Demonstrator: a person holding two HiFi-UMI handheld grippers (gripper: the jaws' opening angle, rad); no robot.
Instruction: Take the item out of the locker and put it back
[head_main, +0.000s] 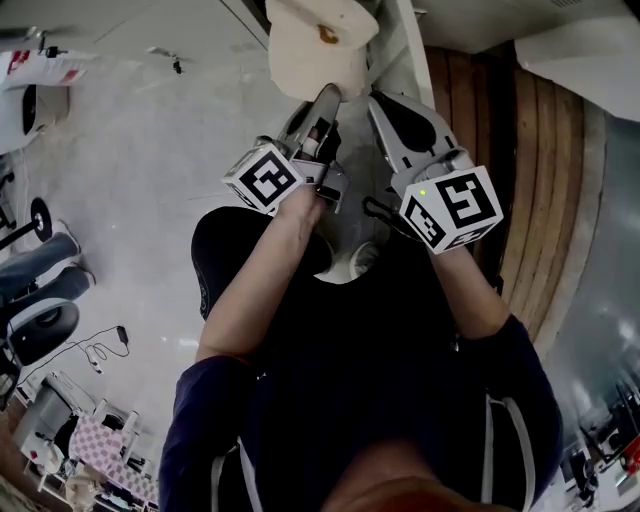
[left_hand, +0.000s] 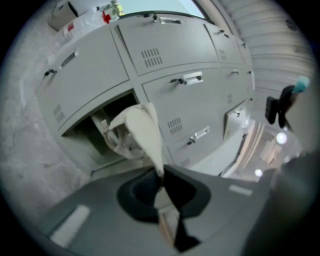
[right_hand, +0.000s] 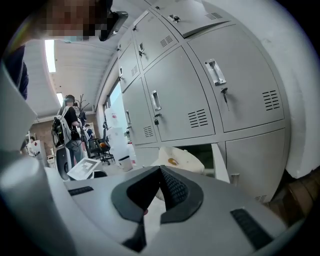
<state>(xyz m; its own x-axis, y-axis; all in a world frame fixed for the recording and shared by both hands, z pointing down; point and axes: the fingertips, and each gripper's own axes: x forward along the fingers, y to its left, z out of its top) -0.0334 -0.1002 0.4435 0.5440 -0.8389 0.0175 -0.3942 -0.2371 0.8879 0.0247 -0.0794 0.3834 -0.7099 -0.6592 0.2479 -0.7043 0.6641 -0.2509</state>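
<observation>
Since the left gripper (left_hand: 161, 175) pinches the cap (left_hand: 143, 131) outside the open locker (left_hand: 81, 131) at ten o'clock, removal looks done; returning remains, and the right gripper's (right_hand: 159, 171) jaws meet, empty.

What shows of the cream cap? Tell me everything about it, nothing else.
The cream cap looks soft and cloth-like, with a rounded crown and a small orange-brown emblem. It is held in the air in front of an open locker compartment. The left gripper is shut on a narrow fold of its edge. The right gripper, jaws together, has its tips at the cap's rim; whether it grips is unclear.
</observation>
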